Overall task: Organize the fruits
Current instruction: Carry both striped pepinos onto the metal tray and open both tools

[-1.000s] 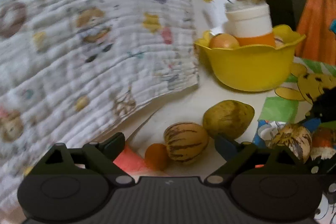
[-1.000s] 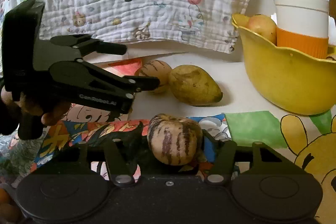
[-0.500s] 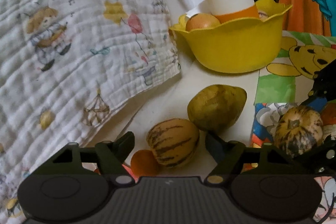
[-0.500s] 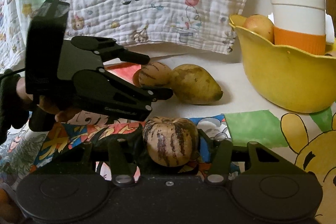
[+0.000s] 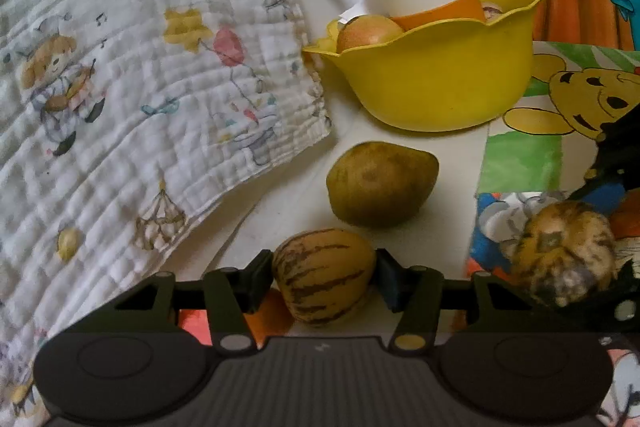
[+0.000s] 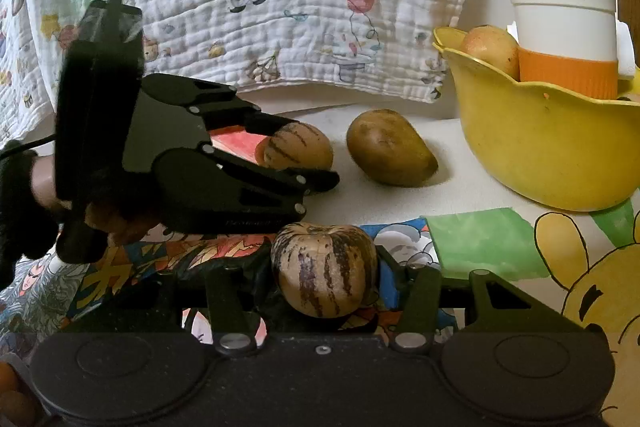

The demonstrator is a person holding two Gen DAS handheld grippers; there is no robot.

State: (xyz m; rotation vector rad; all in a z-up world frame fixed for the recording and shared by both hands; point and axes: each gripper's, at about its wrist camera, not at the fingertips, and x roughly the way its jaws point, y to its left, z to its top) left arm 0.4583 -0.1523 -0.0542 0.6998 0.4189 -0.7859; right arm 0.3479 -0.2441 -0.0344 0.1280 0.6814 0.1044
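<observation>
A tan striped fruit lies on the white table, and my left gripper is closing on it, its pads touching both sides. The right wrist view shows the same striped fruit between the left gripper's fingers, held by a person's hand. My right gripper is shut on a second striped fruit, just above the cartoon mat. That second fruit appears at the right of the left wrist view. A brown-green oval fruit lies loose before the yellow bowl.
The yellow bowl holds a reddish-yellow round fruit and a white and orange cup. A small orange fruit sits beside the left striped fruit. A printed quilt hangs along the back and left.
My left gripper has moved forward around the striped fruit and its jaws have narrowed onto it. The right gripper has kept still with its fruit.
</observation>
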